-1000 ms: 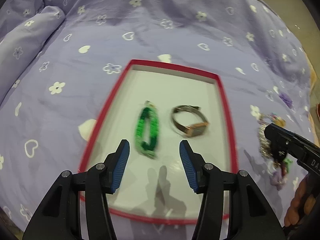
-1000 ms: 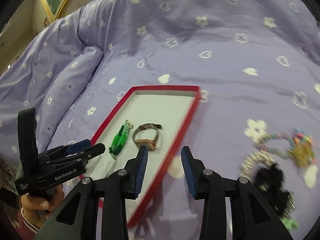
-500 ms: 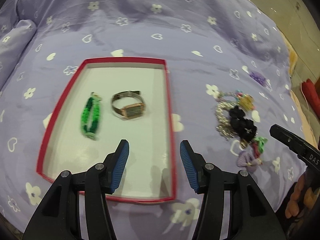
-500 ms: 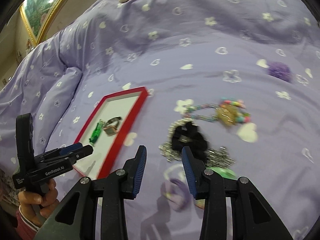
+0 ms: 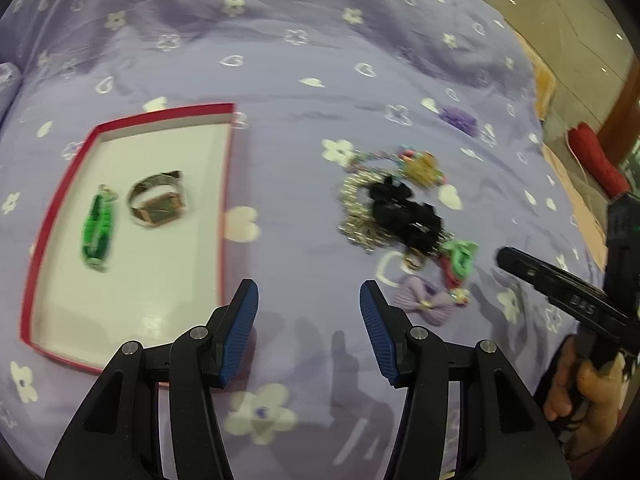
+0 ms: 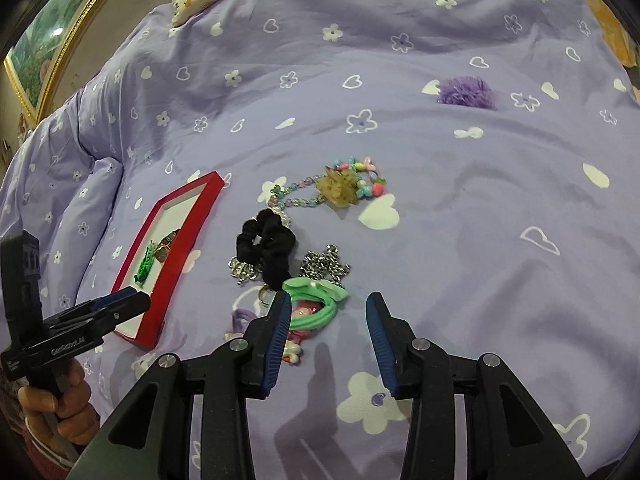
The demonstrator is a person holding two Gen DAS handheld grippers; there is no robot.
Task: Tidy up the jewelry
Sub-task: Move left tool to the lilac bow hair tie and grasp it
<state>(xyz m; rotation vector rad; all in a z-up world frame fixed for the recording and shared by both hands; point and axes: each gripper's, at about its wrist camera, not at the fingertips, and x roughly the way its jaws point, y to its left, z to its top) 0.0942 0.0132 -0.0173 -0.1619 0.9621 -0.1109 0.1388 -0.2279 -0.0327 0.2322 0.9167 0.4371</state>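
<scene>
Comparing with a second ago, both grippers are seen shifted from the red tray (image 5: pixel 228 184) to the jewelry pile (image 6: pixel 288 256) on the bed; left gripper (image 5: pixel 308 334) and right gripper (image 6: pixel 328 340) jaws open, empty.

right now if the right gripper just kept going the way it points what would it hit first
Probably the mint green hair tie, lying just ahead between the open fingers of the right gripper, nearer the left one. The black scrunchie lies farther on. Depth is uncertain; bare purple bedspread may come first.
</scene>
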